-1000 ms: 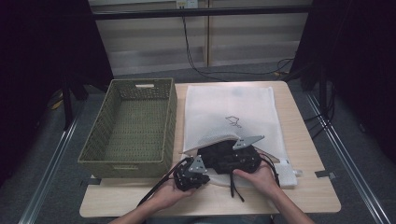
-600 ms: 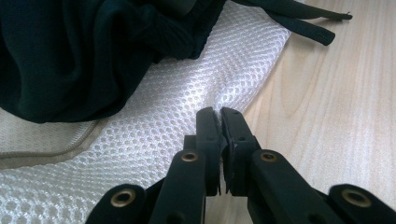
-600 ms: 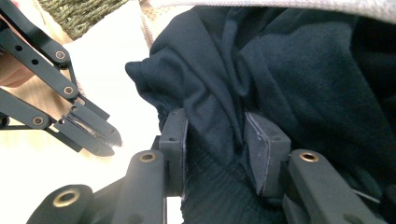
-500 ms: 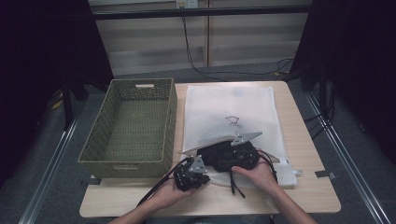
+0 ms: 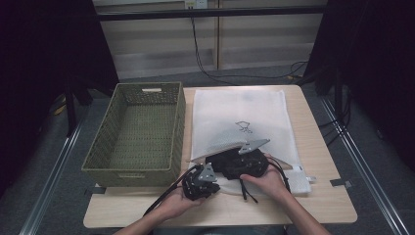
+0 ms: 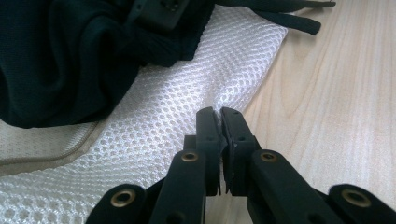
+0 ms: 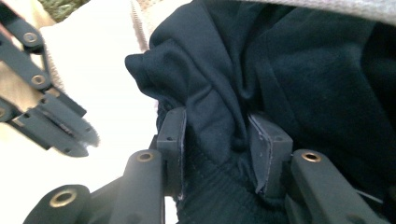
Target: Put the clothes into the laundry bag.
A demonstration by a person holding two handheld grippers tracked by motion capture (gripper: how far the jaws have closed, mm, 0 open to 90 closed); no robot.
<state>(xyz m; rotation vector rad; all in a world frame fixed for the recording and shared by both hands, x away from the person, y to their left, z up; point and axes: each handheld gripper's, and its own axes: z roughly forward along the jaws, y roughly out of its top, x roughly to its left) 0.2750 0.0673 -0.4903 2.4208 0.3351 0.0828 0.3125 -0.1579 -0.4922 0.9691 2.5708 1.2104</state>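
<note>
R gripper (image 7: 217, 140) jaws round black garment (image 7: 280, 70)

No legible text or numbers anywhere; just a small bird drawing on the white mesh bag (image 5: 244, 117).

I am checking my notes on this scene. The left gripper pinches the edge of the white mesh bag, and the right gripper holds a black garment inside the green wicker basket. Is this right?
Not quite. The black garment is not in the green wicker basket; it lies at the opening of the white mesh bag on the table, as the high view shows. The left gripper does pinch the bag's edge and the right gripper holds the garment.
</note>
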